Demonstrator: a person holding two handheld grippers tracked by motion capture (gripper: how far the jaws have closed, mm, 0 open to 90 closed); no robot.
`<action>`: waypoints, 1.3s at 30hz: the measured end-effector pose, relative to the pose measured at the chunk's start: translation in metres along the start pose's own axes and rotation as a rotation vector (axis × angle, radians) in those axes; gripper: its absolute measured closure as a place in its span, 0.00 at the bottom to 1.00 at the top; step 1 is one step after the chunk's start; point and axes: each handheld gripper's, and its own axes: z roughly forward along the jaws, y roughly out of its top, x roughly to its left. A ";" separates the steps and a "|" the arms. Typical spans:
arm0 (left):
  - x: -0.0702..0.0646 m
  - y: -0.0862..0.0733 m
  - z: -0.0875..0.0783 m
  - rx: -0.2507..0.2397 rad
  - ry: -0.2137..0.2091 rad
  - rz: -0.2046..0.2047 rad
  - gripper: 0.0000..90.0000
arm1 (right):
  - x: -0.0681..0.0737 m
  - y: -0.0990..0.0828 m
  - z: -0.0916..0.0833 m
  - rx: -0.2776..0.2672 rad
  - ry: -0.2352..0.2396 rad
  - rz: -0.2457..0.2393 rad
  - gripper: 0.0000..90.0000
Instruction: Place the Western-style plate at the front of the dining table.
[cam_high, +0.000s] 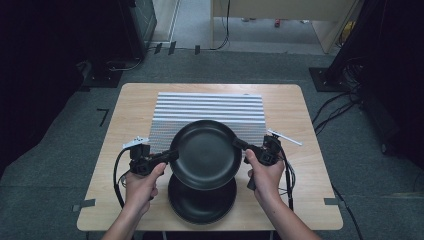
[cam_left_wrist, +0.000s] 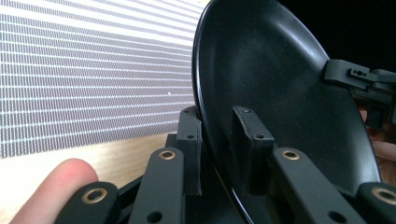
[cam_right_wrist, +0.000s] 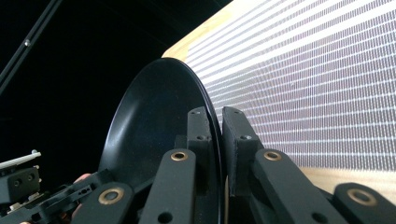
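Both hand-held grippers (cam_high: 169, 156) (cam_high: 240, 145) clamp upper black plate (cam_high: 206, 155) w/ rim pinched.

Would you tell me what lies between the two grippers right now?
A black plate spans the gap in the high view, its opposite rims pinched by the left gripper and right gripper. A second black plate rests on the table below.
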 end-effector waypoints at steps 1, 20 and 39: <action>0.001 0.002 0.001 0.002 0.000 0.001 0.82 | 0.000 0.002 0.001 -0.002 -0.002 -0.001 0.92; 0.016 0.030 0.035 0.038 0.020 -0.028 0.83 | -0.018 0.027 0.028 -0.005 -0.032 0.031 0.92; 0.038 0.059 0.077 0.056 0.062 -0.069 0.83 | -0.038 0.051 0.064 -0.014 -0.080 0.065 0.92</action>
